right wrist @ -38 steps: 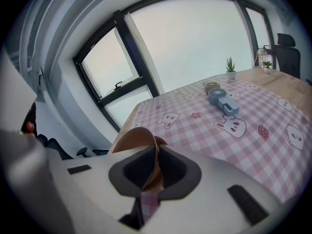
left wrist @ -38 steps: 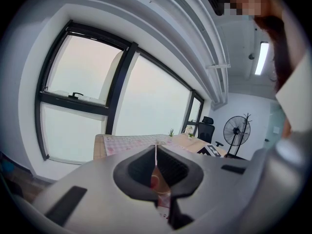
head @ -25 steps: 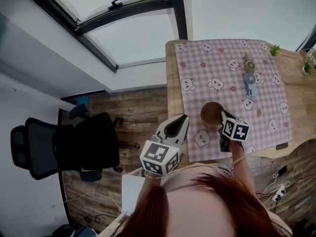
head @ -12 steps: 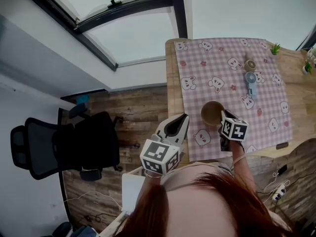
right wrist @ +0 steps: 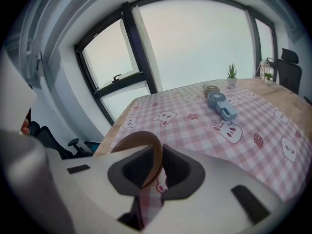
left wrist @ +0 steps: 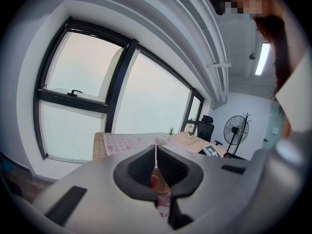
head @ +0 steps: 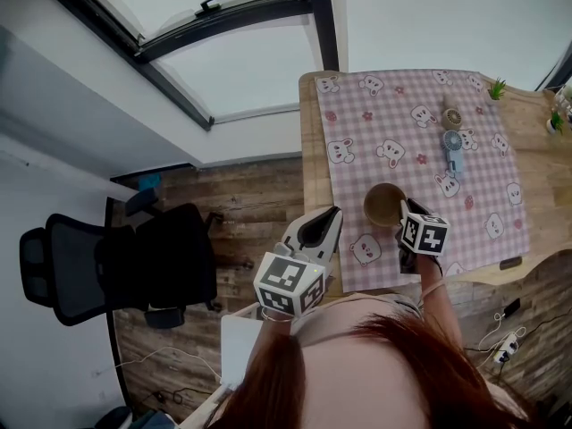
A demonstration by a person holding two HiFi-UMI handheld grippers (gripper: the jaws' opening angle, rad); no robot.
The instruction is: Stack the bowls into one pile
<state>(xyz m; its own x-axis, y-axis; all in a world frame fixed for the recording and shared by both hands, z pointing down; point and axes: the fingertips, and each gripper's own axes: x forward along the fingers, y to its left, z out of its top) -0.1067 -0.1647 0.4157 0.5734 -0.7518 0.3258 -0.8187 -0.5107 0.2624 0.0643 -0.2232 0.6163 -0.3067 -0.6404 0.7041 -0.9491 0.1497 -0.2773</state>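
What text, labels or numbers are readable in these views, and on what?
No readable text in any view.
Cubes on the left gripper and right gripper: square marker patterns only, no letters or digits.
Tablecloth: bunny and flower prints, no words.
Handheld fan: any label is too small to tell.

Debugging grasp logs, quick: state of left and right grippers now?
Left gripper: shut, empty.
Right gripper: shut on the rim of the brown wooden bowl.
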